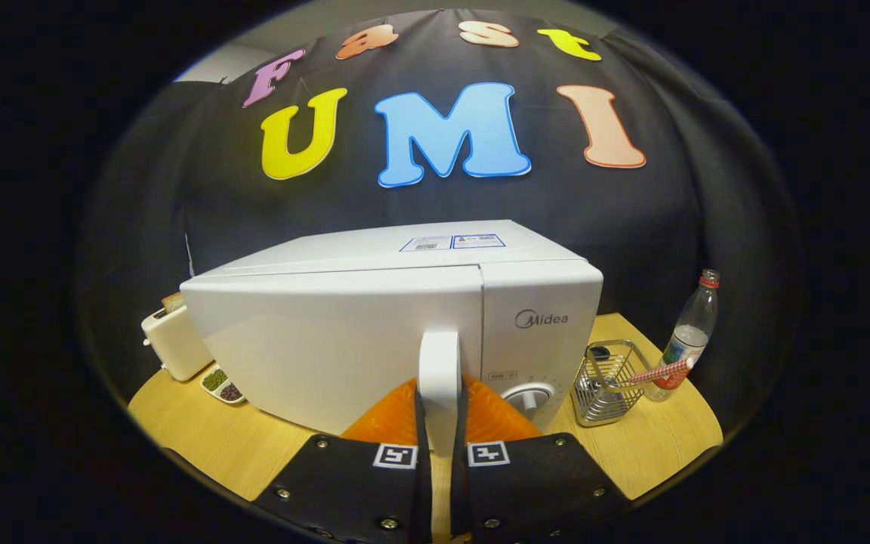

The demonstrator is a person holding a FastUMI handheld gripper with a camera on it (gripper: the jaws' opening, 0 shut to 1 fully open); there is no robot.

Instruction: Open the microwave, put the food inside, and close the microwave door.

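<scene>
Gripper view: gripper [439,412] fingers clamped on the upright door handle [439,378] of the white microwave [374,325], which stands lengthwise across the wooden table [231,446], door facing the fingers.

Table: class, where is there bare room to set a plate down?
Bare table lies before the microwave, beside the hand-held gripper shut on its handle. Crowded right: wire basket, bottle.

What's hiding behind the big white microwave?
A toaster peeks out behind the microwave, beside a small dish. The rest back there is covered. The tool is shut on the door handle.
</scene>
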